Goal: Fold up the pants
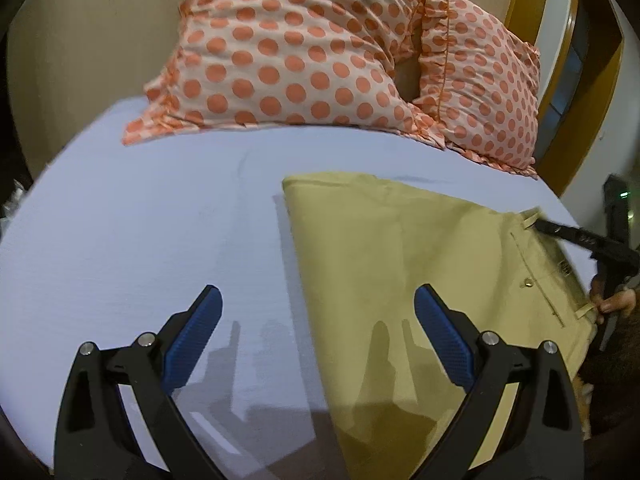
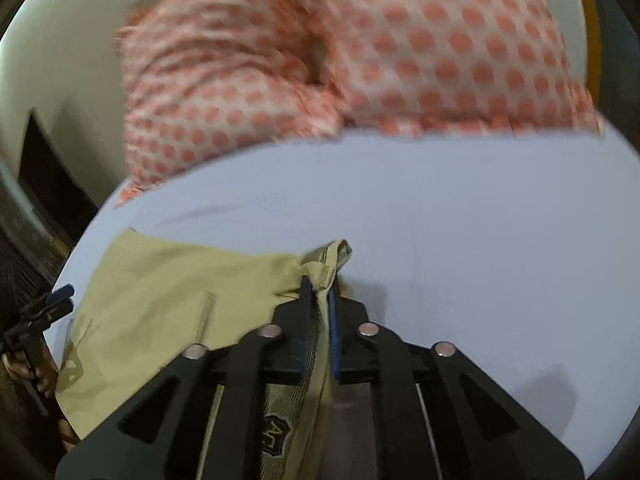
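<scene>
Khaki pants (image 1: 400,280) lie on a pale blue bedsheet (image 1: 140,220), already doubled into a compact panel, just in front of a pair of orange polka-dot pillows (image 1: 300,48) at the head of the bed. The right gripper (image 2: 320,284) has its blue pads pressed together on the waistband (image 2: 326,264) corner, at the end of the pants farther from the left gripper, with a belt loop bunched above the tips. The left gripper (image 1: 318,320) hangs over the opposite, folded edge of the pants with its fingers spread wide and nothing between them; one finger (image 1: 440,340) is over the khaki cloth and the other over bare sheet.

The step in hand looks like the last fold, with the waistband end gripped ready to carry across. The next move probably calls for the left gripper to pin or take the near edge so that the panel does not slide while the right one lifts.

The right wrist view is motion-blurred, so the pillows and waistband detail are soft. The legs and hems are tucked out of sight, and the near end of the pants is cut off behind the gripper bodies.
</scene>
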Demonstrator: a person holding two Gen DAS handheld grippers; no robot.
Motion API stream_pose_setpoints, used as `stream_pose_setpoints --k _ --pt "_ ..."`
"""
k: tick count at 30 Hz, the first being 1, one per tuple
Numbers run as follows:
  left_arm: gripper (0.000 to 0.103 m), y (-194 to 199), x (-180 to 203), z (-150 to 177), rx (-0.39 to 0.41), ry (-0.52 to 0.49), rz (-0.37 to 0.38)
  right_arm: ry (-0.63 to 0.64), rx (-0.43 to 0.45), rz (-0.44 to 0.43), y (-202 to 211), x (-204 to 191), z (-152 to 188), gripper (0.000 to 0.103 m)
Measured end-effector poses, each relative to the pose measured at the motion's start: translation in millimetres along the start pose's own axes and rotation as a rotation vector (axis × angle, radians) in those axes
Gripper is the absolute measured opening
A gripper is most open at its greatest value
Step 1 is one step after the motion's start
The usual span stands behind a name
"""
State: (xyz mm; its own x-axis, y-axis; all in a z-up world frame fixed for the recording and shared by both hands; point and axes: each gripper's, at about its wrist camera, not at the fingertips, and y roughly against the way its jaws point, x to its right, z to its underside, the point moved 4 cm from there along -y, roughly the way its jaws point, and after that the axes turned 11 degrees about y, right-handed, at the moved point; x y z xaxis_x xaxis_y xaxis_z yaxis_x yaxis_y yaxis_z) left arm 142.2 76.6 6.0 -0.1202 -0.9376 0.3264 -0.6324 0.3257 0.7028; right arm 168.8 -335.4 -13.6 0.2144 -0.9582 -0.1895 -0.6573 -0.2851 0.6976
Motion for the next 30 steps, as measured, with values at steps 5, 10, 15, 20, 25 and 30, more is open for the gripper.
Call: stream_pose_setpoints --k 5,10,15,20,25,30 --pt "0.097 -22.0 3.7 -2.8 -0.097 0.002 0.055 -0.107 -0.028 -0.038 -1.8 21.7 15.1 0.061" --pt "0.097 -46.0 14.6 -6.0 -0.165 0.012 0.115 -0.174 -0.05 -0.245 -11.7 17.7 19.5 0.038" --pt "0.061 -51.9 28.6 -6.7 -0.21 0.018 0.179 -0.28 -0.03 -0.406 -16.2 24.0 30.1 0.021" --pt "0.013 -54.3 20.6 -14.2 -0.245 0.079 0.176 -0.369 -0.001 -0.536 -13.5 27.5 24.2 0.012" --pt "0.007 -49.9 45.3 -41.7 -0.162 -0.02 0.11 -0.296 0.057 -0.498 -3.9 20.0 -24.0 0.012" --pt "0.014 -77.0 68.9 -95.4 0.001 -0.085 -0.017 -0.234 0.138 -0.322 -12.2 34.9 -75.4 0.012"
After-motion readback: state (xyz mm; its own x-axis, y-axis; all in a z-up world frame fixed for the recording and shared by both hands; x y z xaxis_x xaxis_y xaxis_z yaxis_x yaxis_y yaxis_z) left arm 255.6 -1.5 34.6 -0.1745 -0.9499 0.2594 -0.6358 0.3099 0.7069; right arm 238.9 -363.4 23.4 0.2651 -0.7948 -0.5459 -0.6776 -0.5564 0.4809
